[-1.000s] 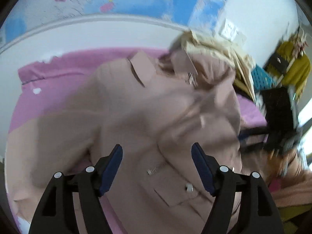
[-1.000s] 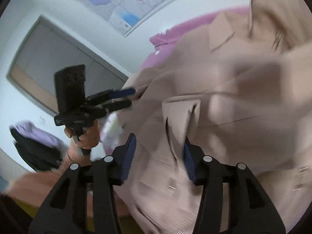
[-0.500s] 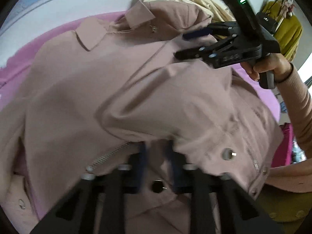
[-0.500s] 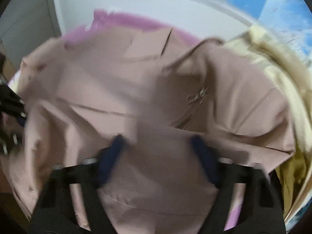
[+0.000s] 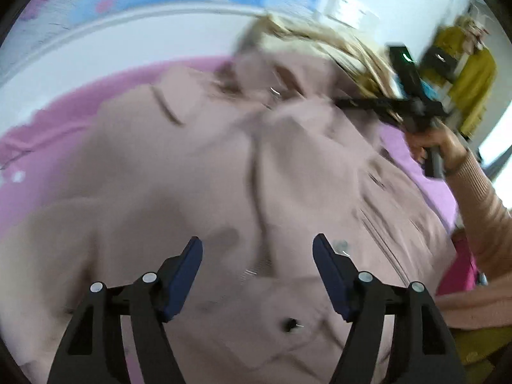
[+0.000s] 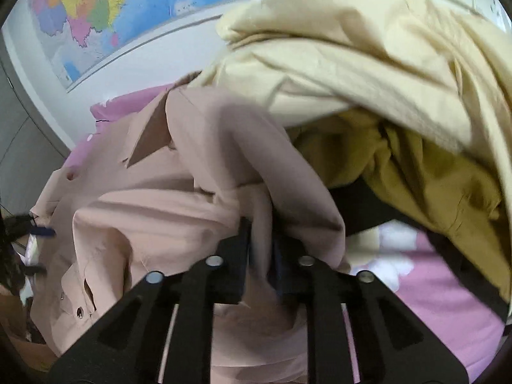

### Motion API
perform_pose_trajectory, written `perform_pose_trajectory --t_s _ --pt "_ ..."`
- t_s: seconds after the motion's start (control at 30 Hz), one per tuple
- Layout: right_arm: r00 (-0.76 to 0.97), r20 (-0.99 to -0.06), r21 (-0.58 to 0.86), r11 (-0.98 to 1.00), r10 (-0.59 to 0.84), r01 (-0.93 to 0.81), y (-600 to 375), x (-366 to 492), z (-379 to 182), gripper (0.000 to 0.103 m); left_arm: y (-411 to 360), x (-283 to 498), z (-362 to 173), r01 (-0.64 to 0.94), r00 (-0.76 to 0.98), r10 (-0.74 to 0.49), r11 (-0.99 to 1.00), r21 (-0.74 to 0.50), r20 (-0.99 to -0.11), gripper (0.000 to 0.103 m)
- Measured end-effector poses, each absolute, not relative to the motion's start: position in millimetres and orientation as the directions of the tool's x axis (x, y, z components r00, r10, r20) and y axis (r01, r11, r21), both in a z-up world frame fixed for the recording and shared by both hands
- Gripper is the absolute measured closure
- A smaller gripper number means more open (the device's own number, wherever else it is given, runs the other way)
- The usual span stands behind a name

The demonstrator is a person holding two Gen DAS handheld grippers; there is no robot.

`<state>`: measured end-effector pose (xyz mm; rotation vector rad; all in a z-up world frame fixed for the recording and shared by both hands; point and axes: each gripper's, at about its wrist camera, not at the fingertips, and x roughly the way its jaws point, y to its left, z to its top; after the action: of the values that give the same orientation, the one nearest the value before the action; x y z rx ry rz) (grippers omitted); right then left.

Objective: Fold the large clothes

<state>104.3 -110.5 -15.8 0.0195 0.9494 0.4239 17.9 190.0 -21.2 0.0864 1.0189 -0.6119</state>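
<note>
A dusty-pink jacket [image 5: 192, 160] with collar, snaps and zip lies spread over a pink bedsheet [image 5: 48, 134]. My left gripper [image 5: 257, 243] hovers over its front; the jaws are opening and stand wide, their blue pads off the cloth. In the right wrist view the jacket [image 6: 144, 211] bunches up, and my right gripper [image 6: 260, 233] is closing with a fold of its fabric pinched between the pads. From the left wrist view that right gripper [image 5: 361, 104] is a blur at the jacket's far right, held by a hand [image 5: 438, 140].
A cream garment [image 6: 352, 64] is heaped over a mustard one [image 6: 416, 176] just right of the jacket. The bedsheet [image 6: 432, 288] shows below them. A wall map [image 6: 112, 6] hangs behind. A yellow garment [image 5: 473, 73] hangs at the far right.
The left gripper, shut on jacket cloth half a second ago, has opened wide. The right gripper swung toward the cream pile and went from open to closed on a jacket fold.
</note>
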Motion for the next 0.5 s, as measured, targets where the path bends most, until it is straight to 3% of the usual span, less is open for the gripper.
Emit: perform_pose_trajectory --t_s 0.17,0.23,0.27,0.3,0.33,0.37,0.5 --pt "0.510 -0.764 0.240 0.907 0.396 -0.345 -109.8 94.9 -14.8 0.065 158.5 17.9 -58.9 0.520 0.323 -0.402 0.832 -0.194 -0.857 0.024" --pt "0.512 -0.757 0.248 0.904 0.406 -0.349 -109.2 99.2 -12.8 0.064 151.5 22.4 -59.5 0.527 0.347 -0.413 0.829 -0.189 -0.842 0.038" --pt "0.514 -0.751 0.258 0.901 0.415 -0.350 -110.6 96.4 -10.8 0.064 151.7 22.7 -58.2 0.527 0.357 -0.424 0.827 -0.195 -0.832 0.068" --pt "0.516 -0.744 0.266 0.897 0.424 -0.353 -112.7 93.7 -7.7 0.063 153.4 23.8 -55.7 0.526 0.372 -0.438 0.826 -0.203 -0.818 0.087" --pt "0.523 -0.739 0.266 0.897 0.425 -0.353 -113.7 93.3 -5.9 0.063 154.5 26.2 -52.6 0.524 0.383 -0.438 0.828 -0.200 -0.813 0.095" --pt "0.531 -0.730 0.270 0.896 0.429 -0.353 -116.4 89.6 -2.1 0.063 159.2 27.4 -47.5 0.512 0.407 -0.432 0.837 -0.191 -0.804 0.099" --pt "0.570 -0.686 0.291 0.888 0.453 -0.355 -130.8 76.2 14.7 0.059 191.2 40.7 -13.3 0.396 0.562 -0.286 0.917 -0.051 -0.776 0.099"
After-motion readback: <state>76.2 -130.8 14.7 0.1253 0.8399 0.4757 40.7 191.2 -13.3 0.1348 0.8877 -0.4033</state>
